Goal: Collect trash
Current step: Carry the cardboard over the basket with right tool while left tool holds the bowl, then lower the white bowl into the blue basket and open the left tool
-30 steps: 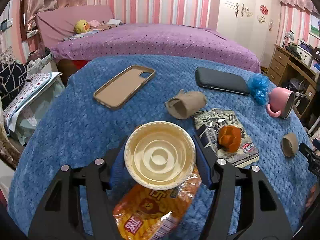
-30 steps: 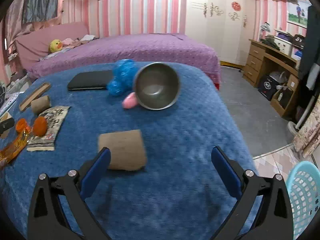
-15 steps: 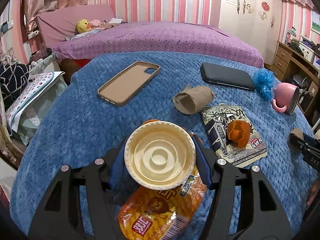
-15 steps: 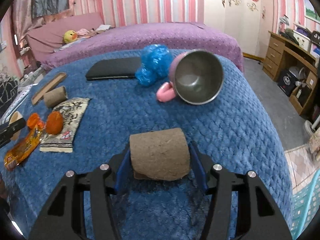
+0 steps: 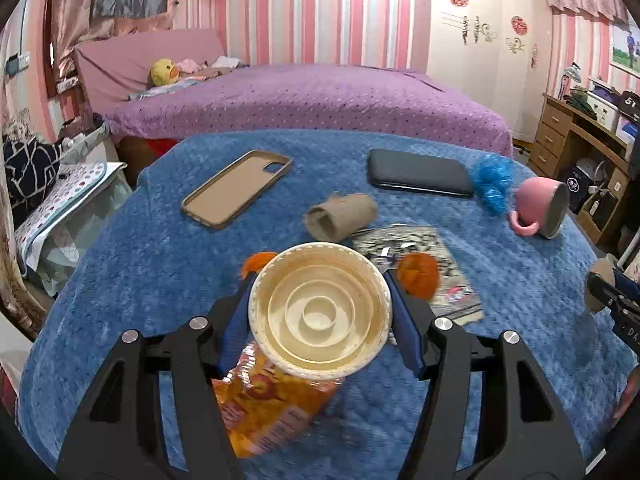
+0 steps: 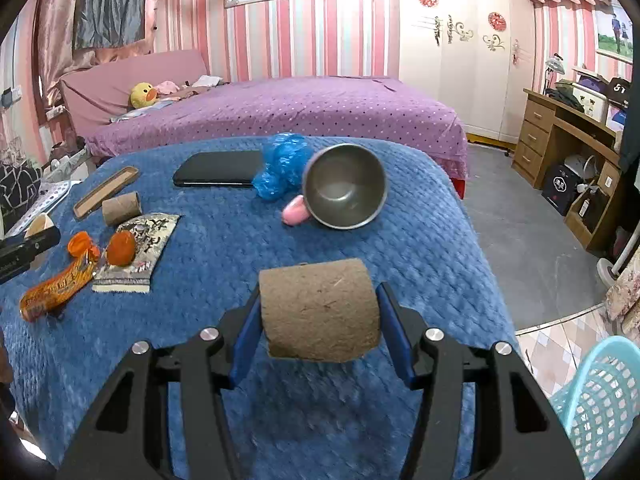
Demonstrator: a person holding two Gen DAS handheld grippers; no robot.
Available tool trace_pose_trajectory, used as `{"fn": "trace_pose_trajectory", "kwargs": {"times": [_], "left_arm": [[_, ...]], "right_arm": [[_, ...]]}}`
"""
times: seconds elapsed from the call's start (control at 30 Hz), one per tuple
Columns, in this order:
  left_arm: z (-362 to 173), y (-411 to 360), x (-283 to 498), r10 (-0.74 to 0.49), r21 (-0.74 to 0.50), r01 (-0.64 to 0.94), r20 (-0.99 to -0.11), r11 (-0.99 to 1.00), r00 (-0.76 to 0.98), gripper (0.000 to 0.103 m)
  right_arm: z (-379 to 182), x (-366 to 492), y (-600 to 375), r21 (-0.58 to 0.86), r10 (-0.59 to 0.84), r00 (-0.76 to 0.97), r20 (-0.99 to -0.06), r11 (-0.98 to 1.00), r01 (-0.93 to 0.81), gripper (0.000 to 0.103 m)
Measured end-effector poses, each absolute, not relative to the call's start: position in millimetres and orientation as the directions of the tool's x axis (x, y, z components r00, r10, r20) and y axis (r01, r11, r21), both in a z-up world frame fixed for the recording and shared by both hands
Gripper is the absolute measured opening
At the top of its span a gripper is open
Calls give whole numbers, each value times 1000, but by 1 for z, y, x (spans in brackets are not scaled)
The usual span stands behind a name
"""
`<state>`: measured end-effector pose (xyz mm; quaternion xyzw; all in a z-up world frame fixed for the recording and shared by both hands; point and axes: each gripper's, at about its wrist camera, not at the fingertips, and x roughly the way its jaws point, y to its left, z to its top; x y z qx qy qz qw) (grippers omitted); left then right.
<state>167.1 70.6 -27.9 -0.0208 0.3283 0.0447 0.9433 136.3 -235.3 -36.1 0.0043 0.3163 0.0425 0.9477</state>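
My left gripper (image 5: 320,320) is shut on a cream paper cup (image 5: 319,314), held above the blue blanket with its mouth toward the camera. My right gripper (image 6: 318,320) is shut on a brown cardboard roll (image 6: 319,315), lifted off the blanket. An orange snack wrapper (image 5: 272,408) lies under the cup. A second cardboard roll (image 5: 340,216), a printed snack bag (image 5: 416,264), orange peel pieces (image 5: 418,274) and a crumpled blue plastic bag (image 5: 492,184) lie on the blanket.
A tan phone case (image 5: 236,188), a black phone (image 5: 418,174) and a tipped pink mug (image 5: 542,210) lie on the blue blanket (image 5: 140,264). A light blue basket (image 6: 596,396) stands on the floor at right. A purple bed stands behind.
My right gripper closed on the cardboard roll and lifted it off the blanket. My left gripper rose and drew back a little with the cup.
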Motion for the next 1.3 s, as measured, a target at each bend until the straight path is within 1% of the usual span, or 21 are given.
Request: {"fn": "trace_pose_trajectory", "kwargs": {"times": [0.13,0.27,0.37,0.53,0.67,0.8,1.1,1.23,1.3], "left_arm": [[-26,51,160,63,-10,-88,-623,996,779,60],[-12,22,147,67,22,-68,-597,997,800,60],[-1,2,138,38,-10,-54,-587,998,808,60],[8,-41,123,6,-24,-23,-564,999,825,60],[10,-94,112,-75,-66,46,-569,997,819,60],[7,-159,95,-149,-65,135,-555,989,819,60],[-19,-275,63,-273,-58,299,-598,952,753,60],[-30,-309,57,-321,-82,349,-627,933,710,60],[-37,-326,54,-333,-74,375,-636,924,696,60]], "right_arm": [[-33,124,-247,41,89,799,-594,996,-81,55],[-16,106,-265,48,91,818,-568,996,-78,55],[-3,92,-289,70,87,831,-549,996,-58,55],[8,59,-340,36,8,847,-532,999,13,55],[14,28,-393,6,-73,847,-526,996,89,55],[16,2,-445,-22,-154,834,-529,986,168,55],[-6,-39,-522,-69,-264,790,-554,960,273,55],[-16,-53,-547,-46,-292,777,-558,946,322,55],[-21,-60,-556,-31,-302,773,-559,939,344,55]]}}
